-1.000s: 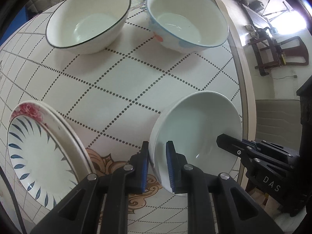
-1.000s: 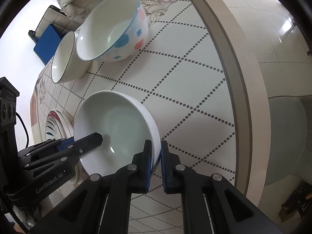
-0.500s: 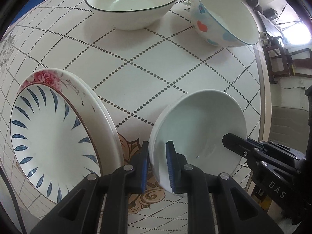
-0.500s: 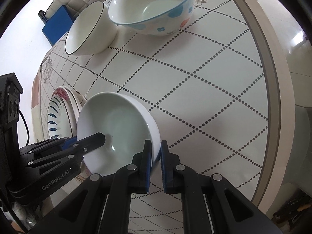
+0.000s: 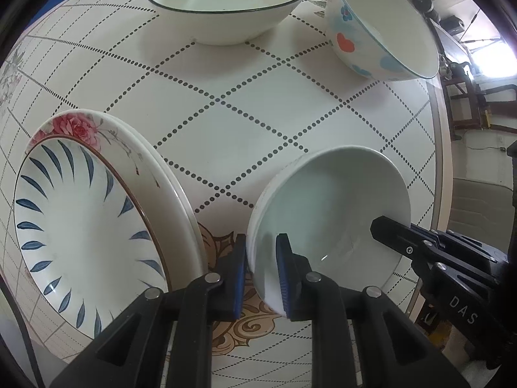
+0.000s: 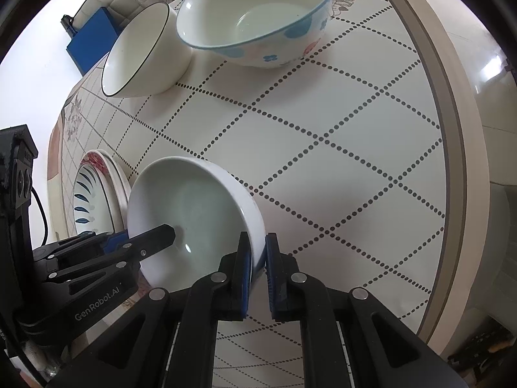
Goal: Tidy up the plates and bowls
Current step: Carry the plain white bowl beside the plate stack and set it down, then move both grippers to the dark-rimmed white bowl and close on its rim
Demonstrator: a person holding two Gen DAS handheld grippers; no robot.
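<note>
Left wrist view: both grippers' fingers, left gripper (image 5: 261, 270) and right gripper (image 6: 257, 266), clamp opposite rims of the white bowl (image 5: 332, 213).

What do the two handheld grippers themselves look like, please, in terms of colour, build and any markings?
Both are matte black plastic with angular cut-out linkages and silver pivot screws. The left gripper and right gripper each have two flat fingers faced with ribbed blue pads. The right one's side reads "DAS"; the left one's side reads "GenRobot.AI", and a black cable runs near its body.
</note>
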